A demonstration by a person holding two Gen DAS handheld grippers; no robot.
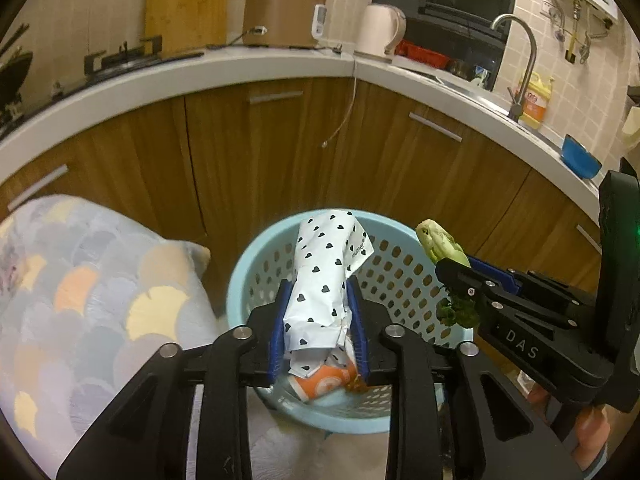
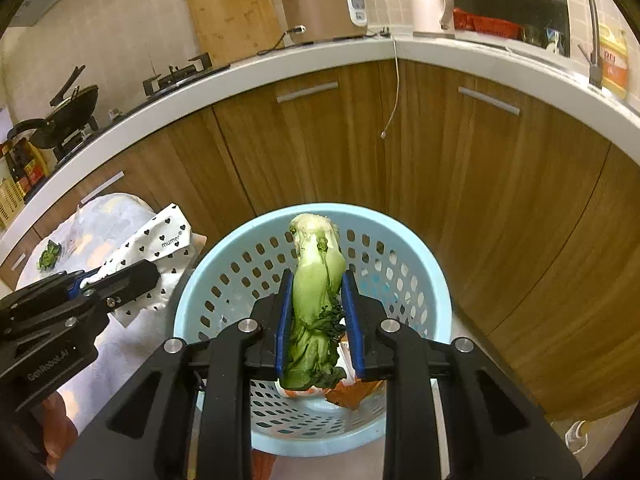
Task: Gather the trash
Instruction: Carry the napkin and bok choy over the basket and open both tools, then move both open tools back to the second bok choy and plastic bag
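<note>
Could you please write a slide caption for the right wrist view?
Right tongs hold a green vegetable above the blue basket.

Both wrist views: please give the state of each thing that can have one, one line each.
left gripper: holds the heart-print wrapper over the basket.
right gripper: shut on the bok choy.
blue basket: upright, orange cup lying inside.
rice cooker: lid on, plugged in.
cabinet doors: closed.

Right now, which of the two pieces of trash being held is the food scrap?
The green bok choy stalk, held in the right gripper over the blue basket. The left gripper holds heart-printed paper wrapping instead.
</note>
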